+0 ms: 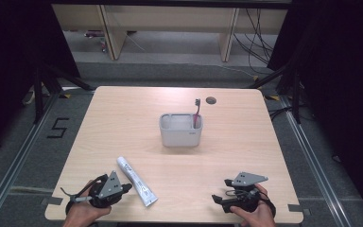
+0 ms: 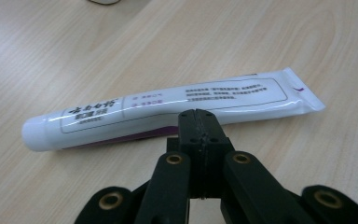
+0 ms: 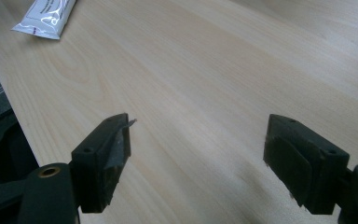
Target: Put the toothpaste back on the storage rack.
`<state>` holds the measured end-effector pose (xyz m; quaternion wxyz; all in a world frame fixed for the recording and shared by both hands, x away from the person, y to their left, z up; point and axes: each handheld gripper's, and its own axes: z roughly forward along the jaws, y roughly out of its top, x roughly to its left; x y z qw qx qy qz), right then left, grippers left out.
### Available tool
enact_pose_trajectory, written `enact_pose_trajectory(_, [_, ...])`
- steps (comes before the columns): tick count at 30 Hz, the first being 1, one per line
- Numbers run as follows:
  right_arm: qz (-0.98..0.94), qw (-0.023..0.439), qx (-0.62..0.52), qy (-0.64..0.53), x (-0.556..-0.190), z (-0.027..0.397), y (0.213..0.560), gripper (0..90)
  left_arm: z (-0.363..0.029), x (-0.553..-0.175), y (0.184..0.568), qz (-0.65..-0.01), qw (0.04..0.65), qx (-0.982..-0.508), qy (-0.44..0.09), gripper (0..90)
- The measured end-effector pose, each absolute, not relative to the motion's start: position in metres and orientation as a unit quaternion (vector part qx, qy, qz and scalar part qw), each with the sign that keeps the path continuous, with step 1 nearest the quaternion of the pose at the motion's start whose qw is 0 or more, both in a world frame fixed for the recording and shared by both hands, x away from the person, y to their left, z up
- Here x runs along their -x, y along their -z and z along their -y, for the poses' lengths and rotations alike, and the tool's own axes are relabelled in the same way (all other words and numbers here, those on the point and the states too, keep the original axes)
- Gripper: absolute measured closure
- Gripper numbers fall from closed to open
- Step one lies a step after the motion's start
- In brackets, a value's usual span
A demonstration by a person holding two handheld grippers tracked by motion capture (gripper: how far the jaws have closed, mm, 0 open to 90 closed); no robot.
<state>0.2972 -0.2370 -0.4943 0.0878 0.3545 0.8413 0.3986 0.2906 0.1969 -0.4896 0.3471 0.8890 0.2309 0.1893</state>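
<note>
Nearby, the toothpaste tube lies beside the table's near edge.

One toothpaste tube, one toothbrush, one grey holder, one table, two tongs.

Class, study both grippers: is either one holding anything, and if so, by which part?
Nothing is held. The left gripper is shut, empty, just short of the toothpaste tube lying on the table. The right gripper is open over bare wood.
</note>
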Motion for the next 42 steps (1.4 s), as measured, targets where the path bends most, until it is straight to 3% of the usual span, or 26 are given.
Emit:
enact_pose_trajectory(3, [-0.845, 0.074, -0.344, -0.402, -0.299, 0.237, 0.495, 23.9, -0.194, -0.289, 0.490, -0.225, 0.348, -0.891, -0.183, 89.4])
enact_pose_trajectory(17, [-0.843, 0.099, -0.350, -0.397, -0.298, 0.238, 0.493, 24.0, -0.172, -0.296, 0.493, -0.202, 0.330, -0.907, -0.169, 89.4])
enact_pose_trajectory(21, [-0.843, 0.078, -0.348, -0.403, -0.299, 0.239, 0.493, 23.9, -0.163, -0.300, 0.494, -0.200, 0.331, -0.907, -0.165, 89.4])
enact_pose_trajectory(34, [-0.842, 0.077, -0.350, -0.403, -0.299, 0.239, 0.493, 23.9, -0.145, -0.326, 0.493, -0.224, 0.327, -0.903, -0.168, 89.4])
enact_pose_trajectory(38, [-0.840, 0.102, -0.353, -0.400, -0.299, 0.240, 0.493, 23.9, -0.141, -0.334, 0.493, -0.237, 0.320, -0.902, -0.164, 89.4])
enact_pose_trajectory(42, [-0.841, 0.099, -0.351, -0.399, -0.299, 0.240, 0.493, 23.9, -0.137, -0.342, 0.493, -0.251, 0.317, -0.900, -0.164, 89.3])
